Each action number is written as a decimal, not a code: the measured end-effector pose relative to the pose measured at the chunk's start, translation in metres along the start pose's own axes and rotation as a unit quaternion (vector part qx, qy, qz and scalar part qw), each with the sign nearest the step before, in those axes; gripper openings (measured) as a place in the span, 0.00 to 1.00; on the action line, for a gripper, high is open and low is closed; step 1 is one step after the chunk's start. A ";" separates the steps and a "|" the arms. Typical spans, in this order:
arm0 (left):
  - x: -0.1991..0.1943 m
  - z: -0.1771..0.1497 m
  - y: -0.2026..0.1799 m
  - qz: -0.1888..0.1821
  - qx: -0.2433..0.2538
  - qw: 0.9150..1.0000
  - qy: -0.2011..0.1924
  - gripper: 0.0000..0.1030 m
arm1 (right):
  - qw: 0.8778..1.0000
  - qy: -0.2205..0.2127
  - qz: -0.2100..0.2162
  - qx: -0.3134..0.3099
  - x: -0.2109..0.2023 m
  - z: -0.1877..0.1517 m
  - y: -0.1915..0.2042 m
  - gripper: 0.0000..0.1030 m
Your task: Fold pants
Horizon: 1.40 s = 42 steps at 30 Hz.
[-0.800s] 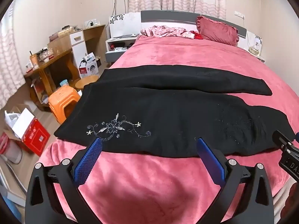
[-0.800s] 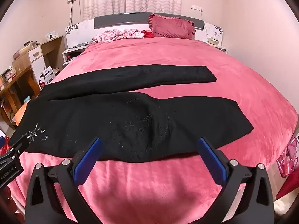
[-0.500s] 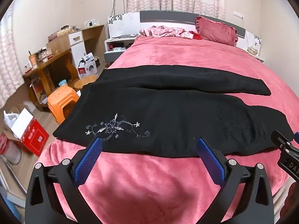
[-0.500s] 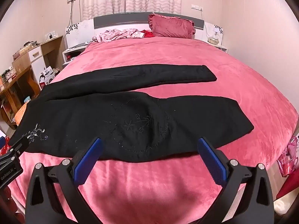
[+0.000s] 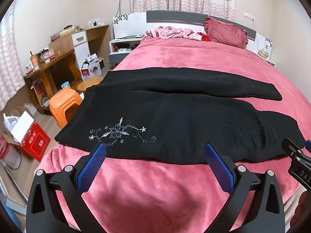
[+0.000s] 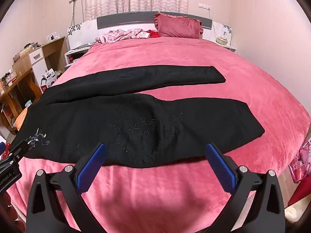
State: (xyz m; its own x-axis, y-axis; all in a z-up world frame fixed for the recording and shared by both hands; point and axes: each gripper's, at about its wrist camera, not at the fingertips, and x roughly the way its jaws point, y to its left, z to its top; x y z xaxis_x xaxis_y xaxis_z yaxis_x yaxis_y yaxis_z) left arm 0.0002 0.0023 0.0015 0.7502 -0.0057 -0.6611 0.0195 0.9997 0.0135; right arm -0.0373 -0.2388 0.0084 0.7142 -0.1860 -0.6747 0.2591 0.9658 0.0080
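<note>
Left gripper (image 5: 154, 151) and right gripper (image 6: 154, 151): jaws spread wide, holding nothing, both above the near edge of the pink plush bedspread (image 5: 155, 190). Just beyond, black fabric pants (image 5: 175, 120) with silver floral embroidery (image 5: 120, 132) lie flat, 2 legs splayed rightward. Far end: dark red ruffled pillow (image 5: 226, 32) against the headboard.
</note>
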 end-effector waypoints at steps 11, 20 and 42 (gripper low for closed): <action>0.001 0.000 0.001 0.000 -0.003 1.000 0.005 0.97 | 1.000 0.001 -0.001 0.000 0.000 -0.001 0.001 0.98; 0.003 -0.002 0.002 0.000 -0.003 1.000 0.006 0.97 | 1.000 0.003 0.001 0.003 0.001 0.000 0.000 0.98; 0.008 -0.007 0.004 -0.001 -0.005 1.000 0.013 0.97 | 1.000 0.010 0.000 0.003 0.004 -0.001 -0.002 0.98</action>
State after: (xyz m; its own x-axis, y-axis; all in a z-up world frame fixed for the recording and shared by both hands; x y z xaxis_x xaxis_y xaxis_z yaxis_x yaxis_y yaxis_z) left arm 0.0013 0.0064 -0.0088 0.7331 -0.0065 -0.6801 0.0144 0.9999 0.0059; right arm -0.0357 -0.2410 0.0044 0.7014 -0.1821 -0.6891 0.2632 0.9646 0.0130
